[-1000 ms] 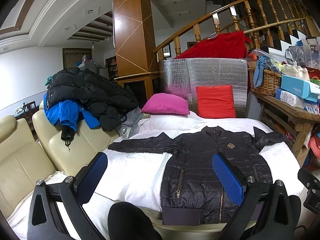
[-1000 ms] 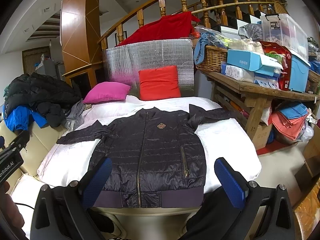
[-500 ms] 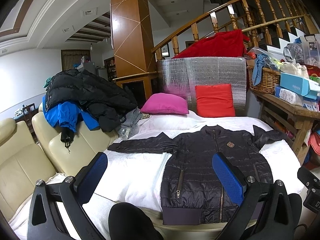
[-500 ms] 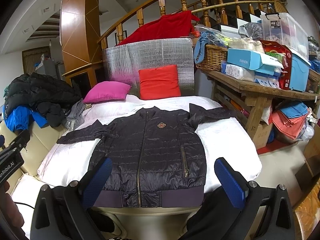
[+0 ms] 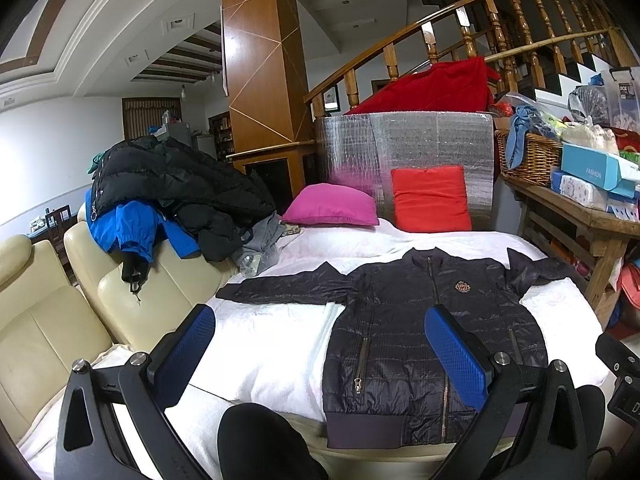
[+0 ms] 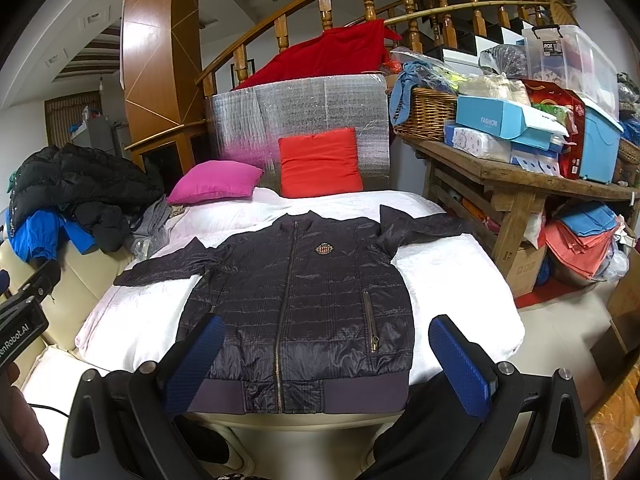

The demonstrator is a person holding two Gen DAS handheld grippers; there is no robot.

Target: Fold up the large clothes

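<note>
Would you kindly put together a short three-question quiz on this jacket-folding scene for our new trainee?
1. True or false: the dark jacket lies spread flat, front up, zipped, with both sleeves out to the sides.
2. Multiple choice: the red cushion stands (A) on the jacket, (B) upright against the silver foil panel, (C) on the wooden table.
3. Fill in: the left hand-held gripper and right hand-held gripper are both ____ and hold nothing.

Key: 1 true; 2 B; 3 open.
</note>
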